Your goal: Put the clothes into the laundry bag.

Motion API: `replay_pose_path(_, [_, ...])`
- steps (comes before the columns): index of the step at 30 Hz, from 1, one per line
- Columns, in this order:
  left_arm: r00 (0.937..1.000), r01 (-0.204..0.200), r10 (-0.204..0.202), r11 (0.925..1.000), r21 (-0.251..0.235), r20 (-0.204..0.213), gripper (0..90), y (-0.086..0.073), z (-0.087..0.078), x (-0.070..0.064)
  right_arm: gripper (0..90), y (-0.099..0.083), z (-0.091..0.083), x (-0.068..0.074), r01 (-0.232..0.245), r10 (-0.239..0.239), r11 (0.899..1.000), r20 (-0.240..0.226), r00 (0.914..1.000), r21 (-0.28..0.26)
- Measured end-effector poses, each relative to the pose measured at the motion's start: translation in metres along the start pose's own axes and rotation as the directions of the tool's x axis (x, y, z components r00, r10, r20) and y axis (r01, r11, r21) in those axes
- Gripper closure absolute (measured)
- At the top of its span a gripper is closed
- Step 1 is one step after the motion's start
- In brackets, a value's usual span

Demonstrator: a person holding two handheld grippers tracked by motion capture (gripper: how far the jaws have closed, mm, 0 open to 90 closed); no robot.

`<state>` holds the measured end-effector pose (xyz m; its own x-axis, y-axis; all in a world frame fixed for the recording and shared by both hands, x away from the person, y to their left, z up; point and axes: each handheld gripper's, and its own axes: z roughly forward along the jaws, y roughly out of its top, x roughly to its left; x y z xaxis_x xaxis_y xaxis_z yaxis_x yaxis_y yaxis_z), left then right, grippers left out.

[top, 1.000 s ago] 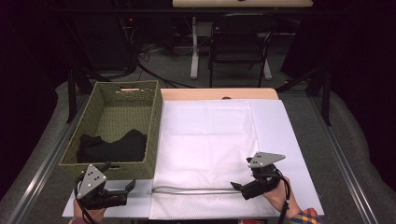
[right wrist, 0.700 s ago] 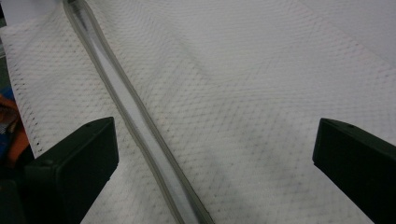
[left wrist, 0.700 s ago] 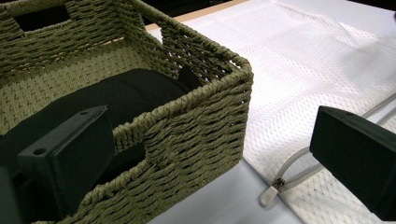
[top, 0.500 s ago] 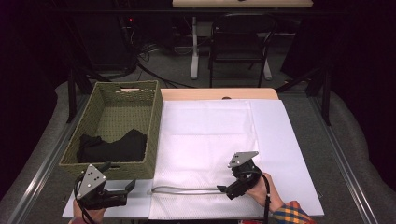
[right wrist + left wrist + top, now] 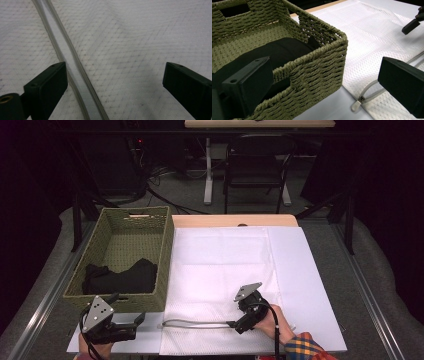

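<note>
White mesh laundry bag (image 5: 220, 285) flat across table middle, zipper (image 5: 195, 323) along near edge, partly open by my read. My right gripper (image 5: 243, 322) over zipper, jaws spread, pinching nothing. Left gripper (image 5: 134, 326) at near left corner, spread, idle. Black garment (image 5: 120, 277) in wicker basket (image 5: 150, 222); loading not started, I judge. Left gripper view shows zipper pull (image 5: 357, 105); right gripper view shows parted zipper tracks.
</note>
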<state>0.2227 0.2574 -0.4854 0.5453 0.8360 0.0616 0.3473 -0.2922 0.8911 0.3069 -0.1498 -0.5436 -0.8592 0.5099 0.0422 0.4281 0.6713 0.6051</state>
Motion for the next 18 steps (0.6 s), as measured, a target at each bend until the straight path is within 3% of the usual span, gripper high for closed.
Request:
replay_pose_path(4, [1.0,-0.001,0.001,1.0,-0.002,0.002,0.0,0.0002,-0.0004,-0.0001,9.5,0.0012,0.0041,0.0012,-0.008,0.008,1.0,0.006,0.9999,0.002])
replay_pose_path(7, [1.0,0.002,-0.002,1.0,-0.005,0.007,0.0,0.0003,-0.0005,0.0006,14.4,0.0038,0.0086,0.0052,0.019,-0.019,1.0,0.007,0.9998,0.019])
replay_pose_path(13, [1.0,0.005,-0.005,1.0,-0.008,0.008,0.0,0.0003,-0.001,0.0004,30.3,0.0031,0.0109,0.0067,0.021,-0.022,0.999,0.034,0.9992,0.033])
replay_pose_path(18, [0.9999,0.011,-0.011,0.9999,-0.01,0.005,0.0,0.0002,-0.0018,0.0005,38.9,0.0045,0.0107,0.009,0.033,-0.034,0.999,0.029,0.999,0.031])
